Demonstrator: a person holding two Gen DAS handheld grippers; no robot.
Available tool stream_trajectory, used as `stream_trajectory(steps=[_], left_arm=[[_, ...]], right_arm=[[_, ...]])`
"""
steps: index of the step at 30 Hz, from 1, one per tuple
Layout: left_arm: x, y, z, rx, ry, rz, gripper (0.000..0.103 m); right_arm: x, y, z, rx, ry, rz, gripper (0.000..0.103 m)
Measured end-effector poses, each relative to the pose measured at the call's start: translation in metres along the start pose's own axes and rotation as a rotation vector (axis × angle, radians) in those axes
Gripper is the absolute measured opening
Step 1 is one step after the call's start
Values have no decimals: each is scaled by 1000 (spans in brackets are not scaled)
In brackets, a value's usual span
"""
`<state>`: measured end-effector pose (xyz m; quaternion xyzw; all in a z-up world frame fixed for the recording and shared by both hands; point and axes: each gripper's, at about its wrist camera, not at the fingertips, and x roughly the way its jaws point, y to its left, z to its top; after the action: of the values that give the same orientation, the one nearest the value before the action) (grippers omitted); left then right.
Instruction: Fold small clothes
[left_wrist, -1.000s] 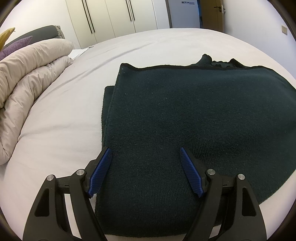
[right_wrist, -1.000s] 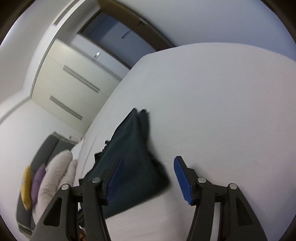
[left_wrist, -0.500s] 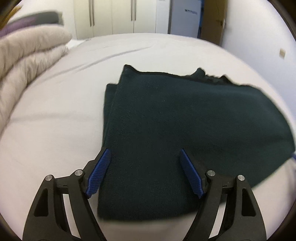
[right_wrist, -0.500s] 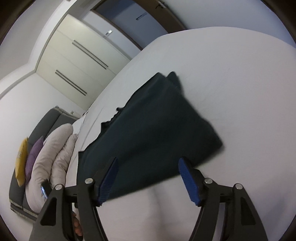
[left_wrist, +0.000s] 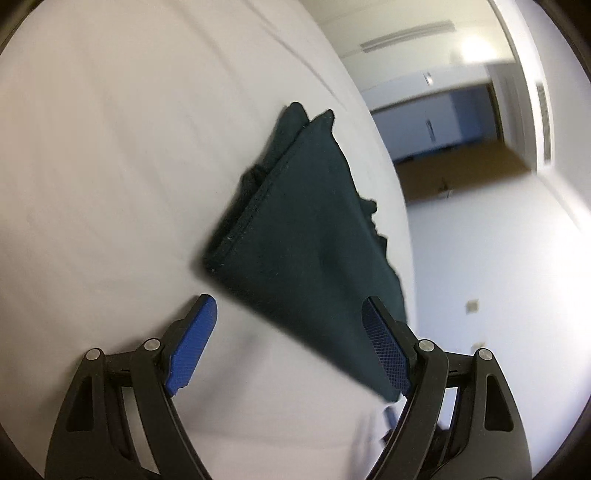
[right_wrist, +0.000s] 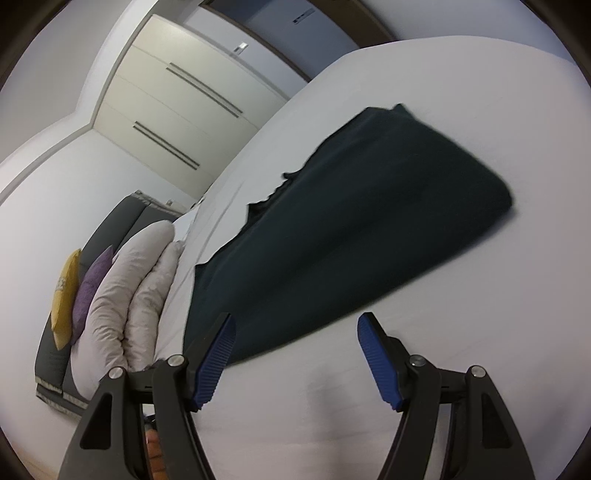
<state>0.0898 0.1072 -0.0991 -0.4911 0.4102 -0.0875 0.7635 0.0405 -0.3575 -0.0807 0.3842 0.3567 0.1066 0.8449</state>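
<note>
A dark green knitted garment lies folded flat on the white bed sheet. In the strongly tilted left wrist view my left gripper stands open just short of the garment's near corner. Its right finger overlaps the cloth's edge in the picture, and no pad presses on it. In the right wrist view the same garment stretches across the sheet. My right gripper is open in front of its near edge, with bare sheet between its fingers.
A pale rolled duvet, a purple cushion and a yellow cushion sit at the head of the bed. Cream wardrobe doors stand behind. The bed's edge runs beside the garment, with the room's floor beyond.
The left wrist view has rolled far over and the left gripper has drawn back off the garment. The right gripper has come closer to the garment, and its jaws stand wider.
</note>
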Motion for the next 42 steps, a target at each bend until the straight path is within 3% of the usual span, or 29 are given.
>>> stream_trajectory(steps=[5, 10, 14, 17, 19, 22, 26, 31, 33, 34, 37, 40, 42], left_arm=[[18, 0, 3, -138, -31, -55, 81], [35, -5, 8, -188, -82, -71, 81], [47, -5, 20, -245, -94, -132, 79], [55, 1, 31, -261, -85, -161, 64], [62, 6, 38, -239, -72, -146, 39], [70, 12, 43, -212, -55, -109, 15], [73, 10, 48, -161, -51, -89, 12], [75, 2, 51, -114, -47, -56, 11], [75, -4, 53, -91, -54, -35, 11], [75, -10, 53, -79, -61, -23, 11], [75, -46, 53, 40, -107, 32, 10], [79, -118, 41, 304, -157, 81, 10], [95, -172, 20, 522, -143, 111, 10]], right_arm=[[7, 17, -1, -10, 18, 29, 71], [16, 30, 4, -12, 30, 54, 71], [29, 43, 8, -29, 44, 63, 71], [42, 53, 15, -57, 62, 55, 71], [53, 61, 22, -80, 70, 48, 71], [76, 73, 36, -114, 100, 31, 71], [115, 91, 53, -177, 149, 28, 67], [168, 81, 67, -144, 247, -29, 65], [182, 73, 65, -139, 284, -64, 55], [186, 69, 64, -142, 286, -63, 55], [182, 65, 63, -141, 275, -11, 57], [171, 60, 70, -90, 282, 75, 70], [160, 50, 80, -30, 287, 131, 80]])
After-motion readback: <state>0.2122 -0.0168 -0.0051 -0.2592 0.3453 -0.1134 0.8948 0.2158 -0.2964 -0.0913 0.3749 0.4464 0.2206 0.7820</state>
